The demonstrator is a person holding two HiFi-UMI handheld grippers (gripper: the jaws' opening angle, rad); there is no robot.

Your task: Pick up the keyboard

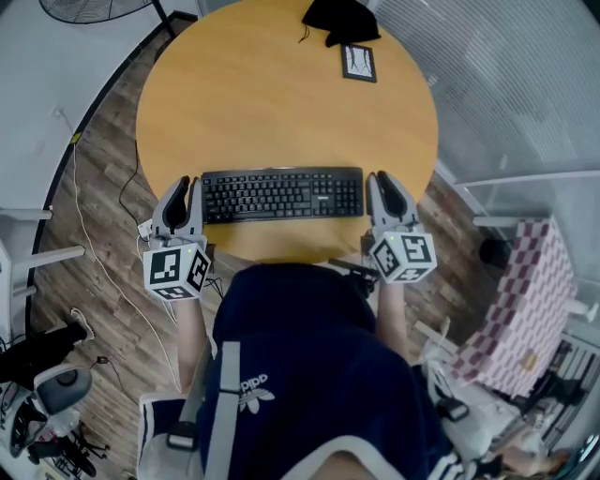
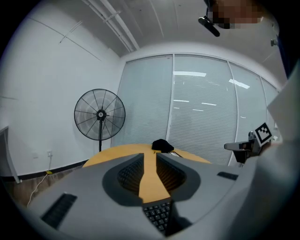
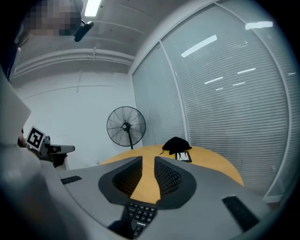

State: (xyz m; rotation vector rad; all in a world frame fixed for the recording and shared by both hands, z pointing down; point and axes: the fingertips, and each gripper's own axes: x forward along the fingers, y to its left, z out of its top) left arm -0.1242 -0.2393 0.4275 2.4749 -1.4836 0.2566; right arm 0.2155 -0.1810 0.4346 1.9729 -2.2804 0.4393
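Note:
A black keyboard (image 1: 281, 194) lies flat near the front edge of the round wooden table (image 1: 281, 94), just ahead of the person. My left gripper (image 1: 187, 184) sits at the keyboard's left end and my right gripper (image 1: 380, 178) at its right end, both pointing across the table. In the left gripper view the grey jaws (image 2: 149, 161) stand a narrow slit apart with bare tabletop showing through, and the keyboard's corner (image 2: 159, 215) shows below them. The right gripper view shows the same: the jaws (image 3: 147, 168) are slightly parted, with keys (image 3: 139, 214) underneath. Neither gripper holds anything.
A black cloth (image 1: 339, 19) and a small framed card (image 1: 358, 62) lie at the table's far side. A standing fan (image 2: 100, 115) and glass walls with blinds lie beyond. Cables trail on the floor at left; a chequered cloth (image 1: 525, 300) is at right.

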